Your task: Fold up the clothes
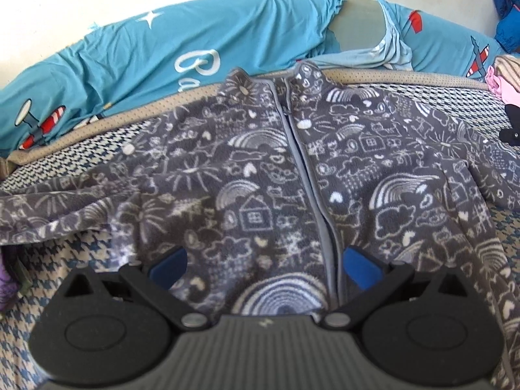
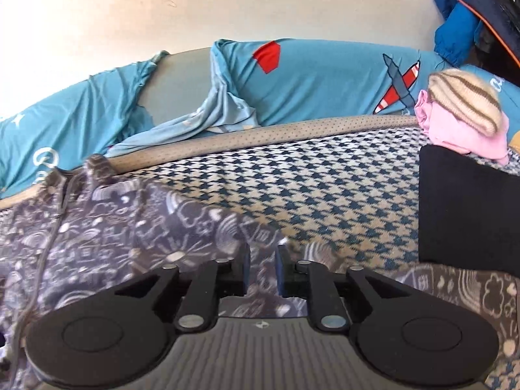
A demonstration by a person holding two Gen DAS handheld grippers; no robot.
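A grey fleece jacket (image 1: 253,175) printed with white doodles lies front up on the houndstooth bedcover (image 1: 65,269), its zipper (image 1: 302,149) closed and running away from me. My left gripper (image 1: 265,266) hovers low over the jacket's lower front, open wide, its blue pads (image 1: 360,266) either side of the zipper. In the right wrist view the jacket (image 2: 113,227) fills the lower left. My right gripper (image 2: 262,269) has its fingers close together with a fold of the jacket's sleeve between them. More of that sleeve (image 2: 455,289) drapes off to the right.
Teal bedding with airplane prints (image 2: 325,78) is bunched along the wall behind the bed. A pink garment and a striped knit (image 2: 461,110) sit on a black block (image 2: 468,208) at the right. A blue coat (image 2: 461,9) hangs at the top right.
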